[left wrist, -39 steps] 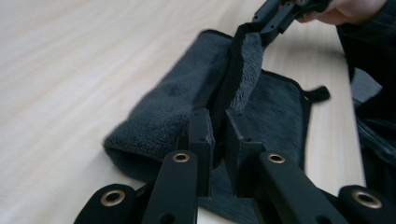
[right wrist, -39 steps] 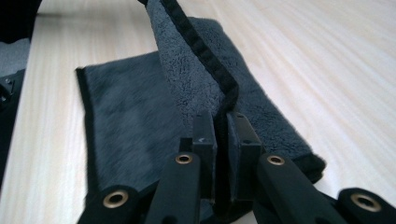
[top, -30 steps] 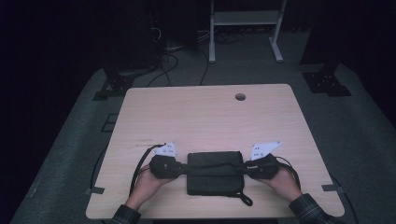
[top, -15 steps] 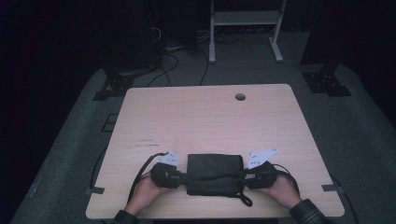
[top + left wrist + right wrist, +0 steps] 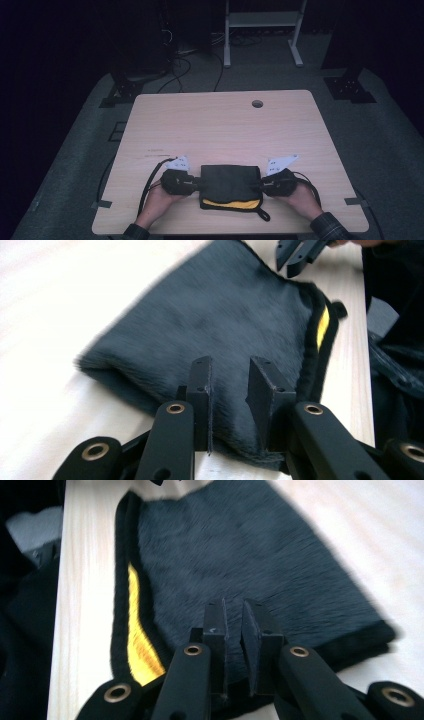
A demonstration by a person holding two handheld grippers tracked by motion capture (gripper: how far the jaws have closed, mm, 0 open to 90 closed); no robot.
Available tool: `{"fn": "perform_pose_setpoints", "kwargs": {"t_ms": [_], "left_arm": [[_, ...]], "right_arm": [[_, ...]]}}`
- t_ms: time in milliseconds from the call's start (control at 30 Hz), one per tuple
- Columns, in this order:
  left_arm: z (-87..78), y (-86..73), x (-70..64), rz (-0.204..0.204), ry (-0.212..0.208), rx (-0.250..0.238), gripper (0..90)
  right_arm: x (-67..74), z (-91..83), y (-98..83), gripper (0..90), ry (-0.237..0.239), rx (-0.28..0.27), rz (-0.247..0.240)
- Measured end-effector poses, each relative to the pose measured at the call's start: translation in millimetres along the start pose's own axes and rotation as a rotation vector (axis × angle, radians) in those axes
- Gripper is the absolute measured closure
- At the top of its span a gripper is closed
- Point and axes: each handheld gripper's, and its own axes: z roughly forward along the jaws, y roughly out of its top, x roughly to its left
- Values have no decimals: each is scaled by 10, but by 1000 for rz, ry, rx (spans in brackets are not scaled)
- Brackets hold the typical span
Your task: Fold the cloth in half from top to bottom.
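A black plush cloth [image 5: 230, 182] lies folded near the table's front edge, with a yellow lining [image 5: 231, 203] showing along its near side. My left gripper [image 5: 197, 183] sits at the cloth's left edge. In the left gripper view its jaws [image 5: 230, 362] have just been opening and stand apart over the cloth [image 5: 225, 325], not pressing it. My right gripper [image 5: 257, 185] is at the right edge. Its jaws [image 5: 233, 605] have just been closing and pinch the hem of the cloth [image 5: 250, 555], beside the yellow lining [image 5: 137, 635].
The light wooden table [image 5: 225, 130] has a small round hole [image 5: 257, 103] near its far edge. A black loop [image 5: 262, 216] trails from the cloth's near right corner. Cables and a white frame [image 5: 260, 20] stand on the dark floor beyond.
Both hands dipped slightly toward the near edge, then came back. A yellow strip now shows along the cloth's front edge, where it was all black before.
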Motion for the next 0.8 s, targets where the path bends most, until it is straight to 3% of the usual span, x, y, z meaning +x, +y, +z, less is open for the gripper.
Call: {"fn": "perform_pose_setpoints", "kwargs": {"t_ms": [200,233,267,300,400,567,800], "left_arm": [[86,-75,-150,37,-18,73,665],[101,-94,-173,51,-11,90,649],[112,-115,-196,56,-5,96,649],[124,-143,-227,58,1,92,633],[123,-144,-251,67,8,91,597],[75,-138,-304,76,31,79,373],[-110,-189,-217,41,180,13,117]], "right_arm": [[172,62,-26,814,65,50,-39],[244,84,-63,805,73,78,-60],[244,84,-63,805,73,78,-60],[309,94,-110,804,51,94,-97],[319,90,-118,794,43,92,-101],[259,28,-102,618,23,56,-46],[70,-158,-140,343,-113,-29,8]]}}
